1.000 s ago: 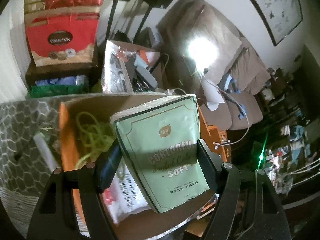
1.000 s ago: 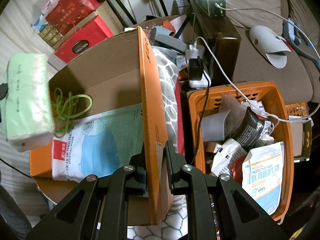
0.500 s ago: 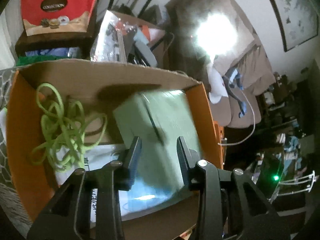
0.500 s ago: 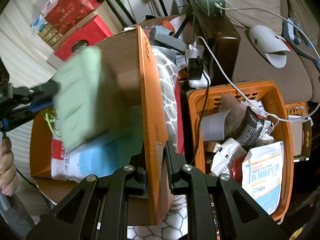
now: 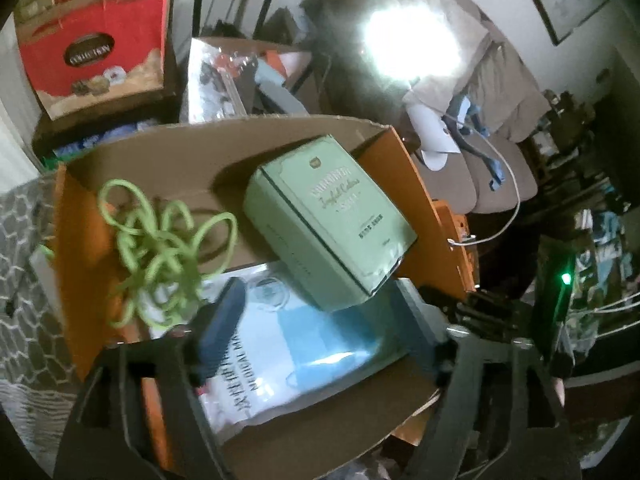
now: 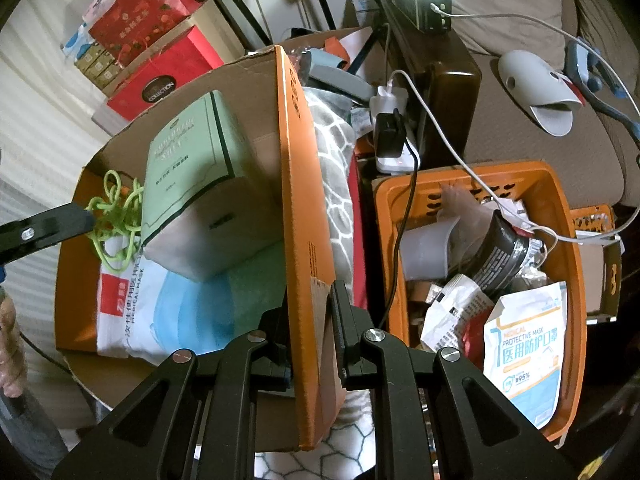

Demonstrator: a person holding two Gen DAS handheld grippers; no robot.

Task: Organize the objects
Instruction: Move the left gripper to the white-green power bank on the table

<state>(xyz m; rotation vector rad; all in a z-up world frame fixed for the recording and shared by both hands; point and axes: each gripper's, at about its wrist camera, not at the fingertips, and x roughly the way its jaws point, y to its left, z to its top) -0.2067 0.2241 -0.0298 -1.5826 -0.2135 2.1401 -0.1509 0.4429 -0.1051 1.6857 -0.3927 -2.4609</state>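
Green tissue pack (image 5: 330, 220) released into cardboard box (image 5: 192, 160), left claw (image 5: 320, 328) just opened

The cardboard box (image 6: 296, 184) is matt paperboard, raw brown inside and printed orange on its flaps. In it, the green tissue pack (image 5: 332, 220) wears a thin, softly sheened plastic film, and the mask packet (image 5: 304, 344) under it is glossy plastic catching glare. The lime cord (image 5: 160, 252) at centre left looks rubbery and smooth. At right, the orange basket (image 6: 568, 240) is hard, perforated plastic. The patterned grey blanket (image 6: 336, 168) is soft cloth. The black grippers look matt plastic with shiny metal screws.
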